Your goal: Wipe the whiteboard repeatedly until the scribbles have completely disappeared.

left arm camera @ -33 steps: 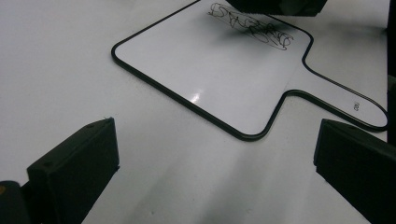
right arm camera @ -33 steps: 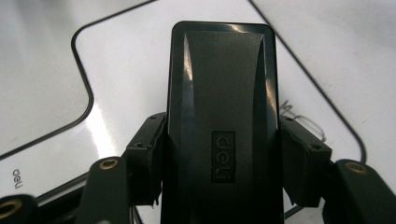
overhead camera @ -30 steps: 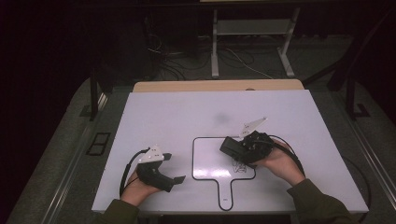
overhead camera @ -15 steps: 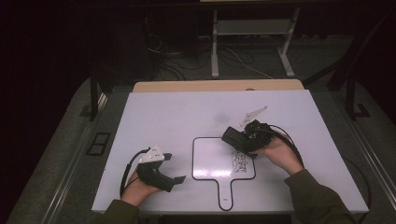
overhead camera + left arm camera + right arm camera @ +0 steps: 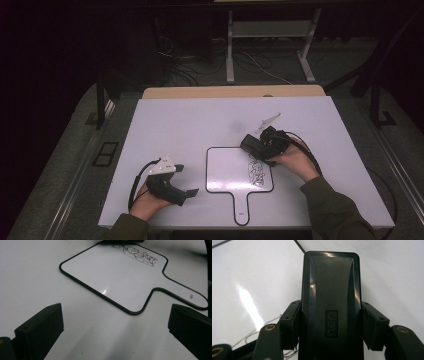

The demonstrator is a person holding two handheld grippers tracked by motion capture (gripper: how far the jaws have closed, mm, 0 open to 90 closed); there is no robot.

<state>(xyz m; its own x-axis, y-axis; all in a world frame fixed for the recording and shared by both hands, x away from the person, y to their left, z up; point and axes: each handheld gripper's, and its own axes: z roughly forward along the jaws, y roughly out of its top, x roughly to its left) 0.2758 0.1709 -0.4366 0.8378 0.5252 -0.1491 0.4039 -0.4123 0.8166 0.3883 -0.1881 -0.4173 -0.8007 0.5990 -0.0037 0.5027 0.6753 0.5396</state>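
One gripper does the work: the right gripper (image 5: pixel 256 145) is clamped on a black eraser (image 5: pixel 331 300), its jaws pressing the eraser's two long sides, so the eraser's long axis runs straight out along the gripper. In the high view the eraser (image 5: pixel 251 144) sits at the upper right corner of the small whiteboard (image 5: pixel 227 170), which lies flat on the table (image 5: pixel 200 120) with its handle toward the person. The scribble (image 5: pixel 257 171) lies just below the eraser, nearer the person – so the wipe, as I judge it, has to come back along the board's right side. The left gripper (image 5: pixel 187 181) rests on the table left of the board, jaws apart and holding nothing; the right hand (image 5: pixel 295 160) is far nearer the marks.
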